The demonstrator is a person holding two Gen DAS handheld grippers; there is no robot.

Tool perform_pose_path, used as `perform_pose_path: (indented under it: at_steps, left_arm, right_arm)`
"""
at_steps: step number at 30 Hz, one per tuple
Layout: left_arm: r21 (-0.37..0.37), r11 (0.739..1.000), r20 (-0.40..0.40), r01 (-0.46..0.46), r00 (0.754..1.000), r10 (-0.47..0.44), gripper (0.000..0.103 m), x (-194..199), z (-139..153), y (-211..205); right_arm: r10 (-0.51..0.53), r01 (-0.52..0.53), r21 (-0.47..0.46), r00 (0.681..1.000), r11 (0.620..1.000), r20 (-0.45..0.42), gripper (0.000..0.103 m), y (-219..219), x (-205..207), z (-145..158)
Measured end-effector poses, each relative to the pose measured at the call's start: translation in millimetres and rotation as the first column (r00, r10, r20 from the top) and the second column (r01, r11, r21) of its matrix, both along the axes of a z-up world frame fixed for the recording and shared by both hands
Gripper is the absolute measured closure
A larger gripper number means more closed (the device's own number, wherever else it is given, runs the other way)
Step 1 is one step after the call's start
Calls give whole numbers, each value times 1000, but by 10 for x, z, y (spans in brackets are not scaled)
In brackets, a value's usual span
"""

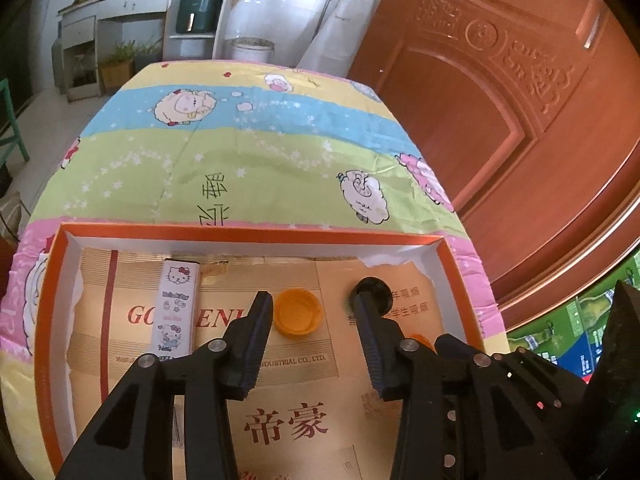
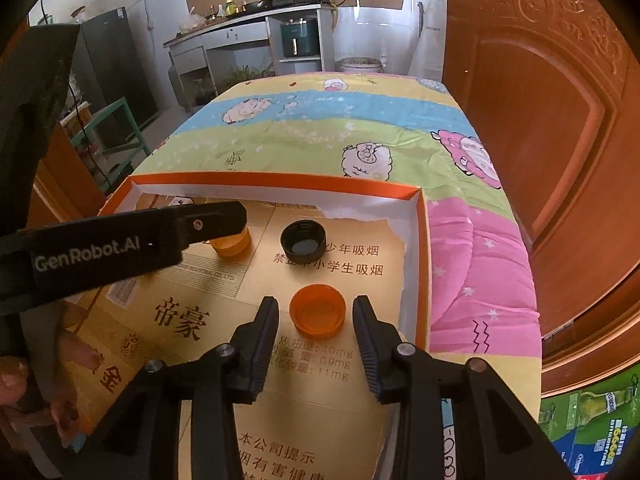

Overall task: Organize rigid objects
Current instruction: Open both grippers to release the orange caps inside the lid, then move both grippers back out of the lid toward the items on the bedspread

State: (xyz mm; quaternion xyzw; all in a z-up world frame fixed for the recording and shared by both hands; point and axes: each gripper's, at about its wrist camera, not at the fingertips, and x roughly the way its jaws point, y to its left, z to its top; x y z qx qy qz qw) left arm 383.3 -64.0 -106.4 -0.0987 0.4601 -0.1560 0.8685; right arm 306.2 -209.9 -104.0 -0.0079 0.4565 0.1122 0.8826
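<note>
A shallow orange-rimmed box (image 1: 248, 236) lined with gold cardboard lies on the sheet. On its floor my left gripper (image 1: 311, 304) stands open around a yellow-orange cap (image 1: 297, 312), with gaps on both sides. A black cap (image 1: 372, 292) sits behind its right finger, and a white Hello Kitty box (image 1: 178, 312) lies to the left. My right gripper (image 2: 316, 304) is open around an orange cap (image 2: 318, 316) that rests mouth-up, the pads clear of it. The black cap (image 2: 303, 242) lies just beyond. A finger (image 2: 208, 222) of my left gripper partly hides the yellow-orange cap (image 2: 232, 242).
The box rim (image 2: 422, 264) rises close to the right of the orange cap. A cartoon sheep sheet (image 2: 360, 128) stretches beyond the box. A brown wooden door (image 2: 540, 140) stands to the right. A hand (image 2: 60, 360) shows at lower left. Kitchen shelves stand far back.
</note>
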Motion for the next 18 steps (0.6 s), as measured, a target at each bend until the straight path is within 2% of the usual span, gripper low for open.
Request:
perform_pose_path:
  at_steps: [18]
  left_arm:
    - [-7, 1000, 71, -19, 997, 20, 59, -364, 356, 135]
  right_arm:
    - [-15, 15, 14, 999, 1000, 37, 64, -39, -326, 272]
